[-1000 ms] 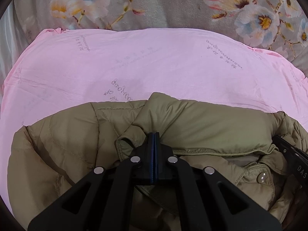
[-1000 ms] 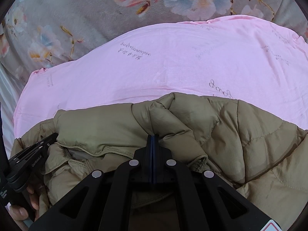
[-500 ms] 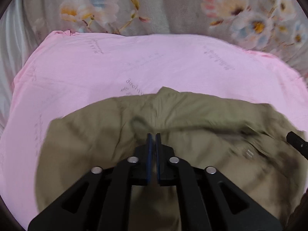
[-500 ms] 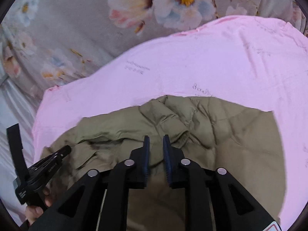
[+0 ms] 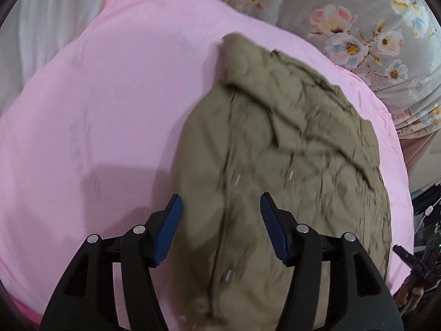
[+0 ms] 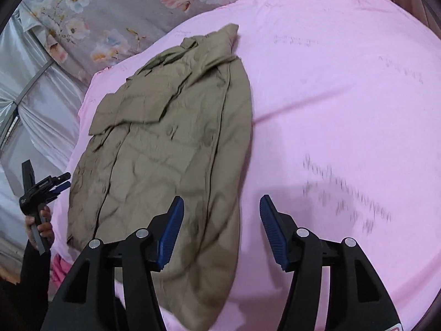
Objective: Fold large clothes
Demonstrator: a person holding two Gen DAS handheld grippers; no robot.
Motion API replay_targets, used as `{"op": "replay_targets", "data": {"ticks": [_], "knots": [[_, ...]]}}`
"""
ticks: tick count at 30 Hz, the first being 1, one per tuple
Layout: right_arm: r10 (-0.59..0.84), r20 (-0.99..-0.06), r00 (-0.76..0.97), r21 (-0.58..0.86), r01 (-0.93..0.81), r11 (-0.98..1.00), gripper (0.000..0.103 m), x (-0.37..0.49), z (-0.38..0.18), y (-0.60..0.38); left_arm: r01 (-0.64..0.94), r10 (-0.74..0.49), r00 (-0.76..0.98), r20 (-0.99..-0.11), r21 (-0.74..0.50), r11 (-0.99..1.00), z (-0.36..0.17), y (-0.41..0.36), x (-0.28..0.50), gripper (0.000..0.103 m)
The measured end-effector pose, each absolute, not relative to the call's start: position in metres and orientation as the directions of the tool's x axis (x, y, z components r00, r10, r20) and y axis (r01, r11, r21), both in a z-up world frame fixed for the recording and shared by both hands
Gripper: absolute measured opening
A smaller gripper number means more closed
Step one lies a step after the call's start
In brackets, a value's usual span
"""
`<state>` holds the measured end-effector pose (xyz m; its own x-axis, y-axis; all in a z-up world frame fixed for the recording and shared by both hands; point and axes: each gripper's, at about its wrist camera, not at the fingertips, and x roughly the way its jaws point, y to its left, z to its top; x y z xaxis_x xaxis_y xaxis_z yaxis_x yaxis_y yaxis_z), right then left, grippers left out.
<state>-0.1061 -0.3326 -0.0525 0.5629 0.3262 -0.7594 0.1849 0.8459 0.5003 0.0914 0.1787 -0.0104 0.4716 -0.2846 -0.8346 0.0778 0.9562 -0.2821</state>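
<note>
An olive-khaki padded jacket (image 5: 284,165) lies folded lengthwise on a pink sheet (image 5: 96,104), its collar end at the far side. It also shows in the right wrist view (image 6: 165,149). My left gripper (image 5: 220,229) is open and empty, raised above the jacket's near end. My right gripper (image 6: 220,229) is open and empty, raised above the jacket's near right edge and the pink sheet (image 6: 344,110). The left gripper also shows in the right wrist view (image 6: 45,186), held in a hand at the far left, off the sheet.
A grey floral bedspread (image 5: 358,27) lies under and beyond the pink sheet; it also shows in the right wrist view (image 6: 110,13). Silvery curtain fabric (image 6: 24,102) hangs at the left. Dark clutter (image 5: 427,220) stands at the right edge.
Both grippers were shut on the jacket's collar area; they have opened, let go and pulled up and back. The jacket now lies flat on the sheet.
</note>
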Motion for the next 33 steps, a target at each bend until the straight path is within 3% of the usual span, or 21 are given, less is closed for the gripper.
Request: {"op": "replay_targets", "data": {"ticks": [7,13,15,16,19,20,21,27,33], "knots": [[0.469,-0.708,0.528,0.622,0.150,0.769,0.062,-0.141,-0.078,-0.299,-0.044,-0.435,0.389,-0.812,-0.488,0.872,-0.046,0.206,0.036,0.057],[0.483,-0.657,0.578,0.663,0.139,0.736,0.062,-0.140,-0.081,-0.286,-0.032,-0.513,0.381,-0.769,-0.565,0.824,-0.049,0.197,0.019,0.060],[0.483,-0.641,0.596,0.679,0.147,0.719,0.055,-0.138,-0.082,-0.286,-0.011,-0.493,0.392,-0.777,-0.539,0.842,-0.048,0.189,0.017,0.060],[0.479,-0.640,0.601,0.680,0.152,0.718,0.042,-0.138,-0.083,-0.287,-0.001,-0.496,0.390,-0.775,-0.539,0.842,-0.047,0.187,0.016,0.059],[0.483,-0.606,0.632,0.703,0.141,0.697,0.015,-0.142,-0.081,-0.292,0.004,-0.512,0.394,-0.764,-0.555,0.832,-0.043,0.185,0.016,0.025],[0.486,-0.587,0.647,0.711,0.126,0.692,0.013,-0.147,-0.077,-0.295,0.008,-0.515,0.402,-0.757,-0.560,0.829,-0.039,0.185,0.015,0.014],[0.483,-0.567,0.667,0.713,0.105,0.693,0.010,-0.150,-0.070,-0.296,0.020,-0.523,0.421,-0.741,-0.569,0.822,-0.031,0.187,0.012,0.010],[0.492,-0.385,0.781,0.708,-0.092,0.701,0.008,-0.176,0.000,-0.306,0.167,-0.564,0.537,-0.628,-0.576,0.800,0.044,0.189,-0.016,0.007],[0.476,-0.190,0.859,0.617,-0.272,0.738,0.008,-0.200,0.089,-0.312,0.324,-0.594,0.671,-0.443,-0.546,0.773,0.139,0.194,-0.053,0.007]]}}
